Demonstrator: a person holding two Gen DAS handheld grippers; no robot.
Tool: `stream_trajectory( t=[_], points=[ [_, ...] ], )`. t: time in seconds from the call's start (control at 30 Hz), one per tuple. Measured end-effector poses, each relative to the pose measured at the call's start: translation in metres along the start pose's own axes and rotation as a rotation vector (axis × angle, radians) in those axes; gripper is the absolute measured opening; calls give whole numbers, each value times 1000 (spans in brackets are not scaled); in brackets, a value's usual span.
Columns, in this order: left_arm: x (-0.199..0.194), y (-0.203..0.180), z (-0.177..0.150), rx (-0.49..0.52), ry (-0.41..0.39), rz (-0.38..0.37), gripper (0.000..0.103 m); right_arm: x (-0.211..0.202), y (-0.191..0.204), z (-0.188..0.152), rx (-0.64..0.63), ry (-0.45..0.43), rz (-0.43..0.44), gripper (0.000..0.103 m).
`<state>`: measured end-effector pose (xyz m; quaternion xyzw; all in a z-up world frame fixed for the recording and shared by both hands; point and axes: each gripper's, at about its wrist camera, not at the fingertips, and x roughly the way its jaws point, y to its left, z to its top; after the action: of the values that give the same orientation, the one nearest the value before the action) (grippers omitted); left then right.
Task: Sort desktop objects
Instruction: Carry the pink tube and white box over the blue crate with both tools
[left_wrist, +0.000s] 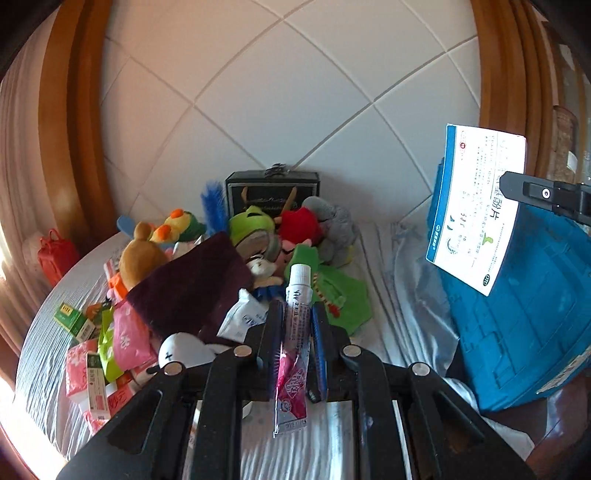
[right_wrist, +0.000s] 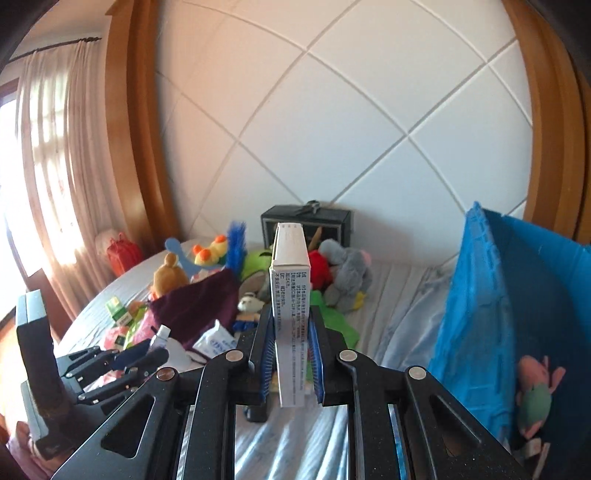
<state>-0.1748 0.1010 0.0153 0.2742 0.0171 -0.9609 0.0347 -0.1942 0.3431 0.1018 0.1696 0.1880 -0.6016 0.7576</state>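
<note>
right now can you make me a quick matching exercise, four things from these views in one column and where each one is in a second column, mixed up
Things:
1. tube
2. white box
3. pink plush
4. black case

Places:
A. inside the blue bin
B. clamped in the right gripper
C. against the wall behind the toy pile
D. clamped in the left gripper

Pairs: 1-D, 2-B, 3-A, 4-C

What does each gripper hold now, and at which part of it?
The left gripper holds a tube by its middle, cap end forward. The right gripper holds a white box by its two broad faces, near its rear end.
</note>
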Motion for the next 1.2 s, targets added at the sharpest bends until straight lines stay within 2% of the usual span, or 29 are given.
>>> stream_trajectory(
  t=[0.27,0.4,0.5,0.57,0.7,0.8,0.93,1.07,1.2],
  points=[
    [-8,-83,51,99,-90,-167,16,-69,-64,28,57,-124,-150,17],
    [-17,-128,80,152,-139,-241,16,-106,-98,40,47,-175,-280,17],
    [-21,-168,104,202,-145,-314,16,-122,-131,50,29,-153,-385,17],
    [-21,-197,117,247,-135,-368,16,-126,-160,55,30,-110,-434,17],
    [-18,-255,144,304,-97,-451,16,-120,-222,62,62,8,-460,17],
    [1,-302,164,317,12,-521,16,-111,-265,59,70,96,-483,17],
    [58,-361,173,346,202,-503,16,-87,-326,47,161,220,-443,17],
    [125,-402,150,353,430,-449,16,-46,-380,17,291,367,-385,17],
    [182,-418,107,366,649,-393,16,-3,-418,-28,424,518,-318,17]
  ],
)
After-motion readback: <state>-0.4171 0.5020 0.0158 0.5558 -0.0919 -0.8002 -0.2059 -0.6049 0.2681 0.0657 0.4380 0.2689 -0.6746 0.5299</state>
